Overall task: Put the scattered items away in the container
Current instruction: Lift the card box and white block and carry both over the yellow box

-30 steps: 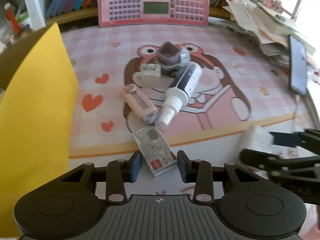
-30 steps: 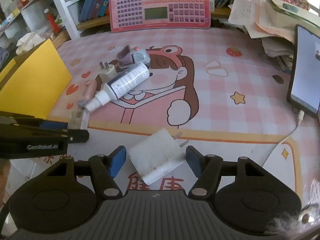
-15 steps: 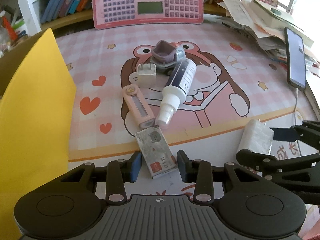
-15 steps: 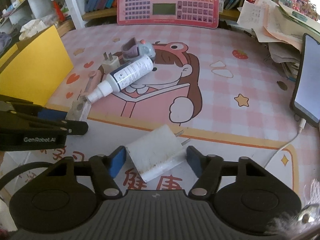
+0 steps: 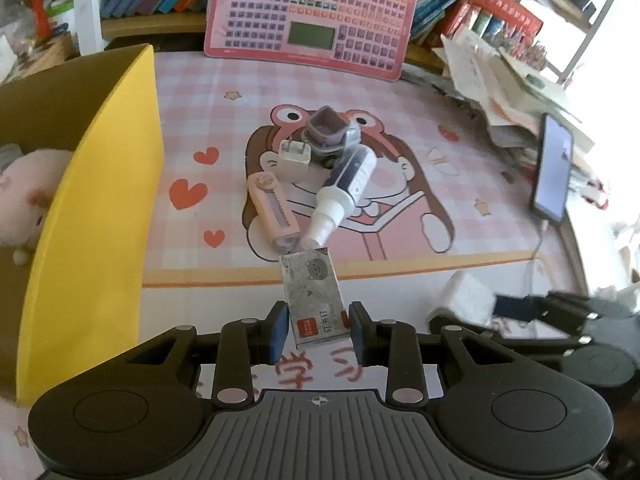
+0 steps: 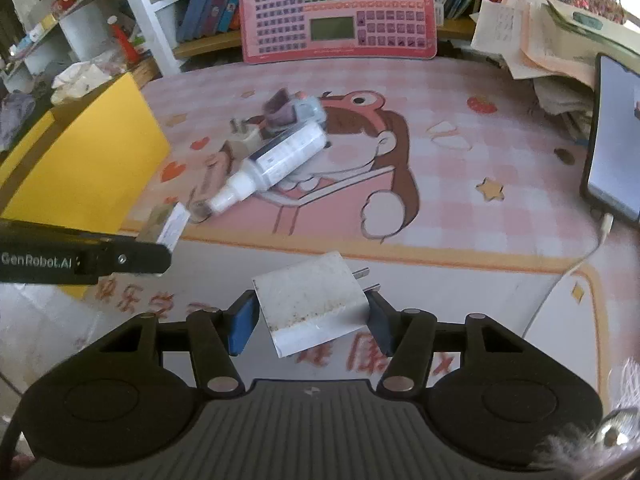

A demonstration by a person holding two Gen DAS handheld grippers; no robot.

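A grey staple box (image 5: 312,292) with a red label lies between my left gripper's (image 5: 318,330) blue pads. The jaws are closing and both pads touch its sides; it looks lifted off the mat. My right gripper (image 6: 312,326) is also closing, with a white charger (image 6: 312,296) between its pads, prongs pointing right, pads against its sides. The yellow-walled cardboard box (image 5: 100,200) stands at the left, a plush toy (image 5: 28,200) inside. A spray bottle (image 5: 348,184), pink utility knife (image 5: 272,212), small white plug (image 5: 294,158) and purple toy (image 5: 328,132) lie clustered mid-mat.
A pink keyboard toy (image 5: 312,16) leans against bookshelves at the back. A phone (image 5: 554,172) on a cable and a loose paper pile (image 5: 500,72) fill the right side. The left gripper's arm (image 6: 120,256) reaches in beside the yellow box (image 6: 88,160).
The left gripper's pads have closed in on the staple box and risen, drawing it back from the knife and bottle. The right gripper's pads have narrowed onto the charger; that hand stayed put.
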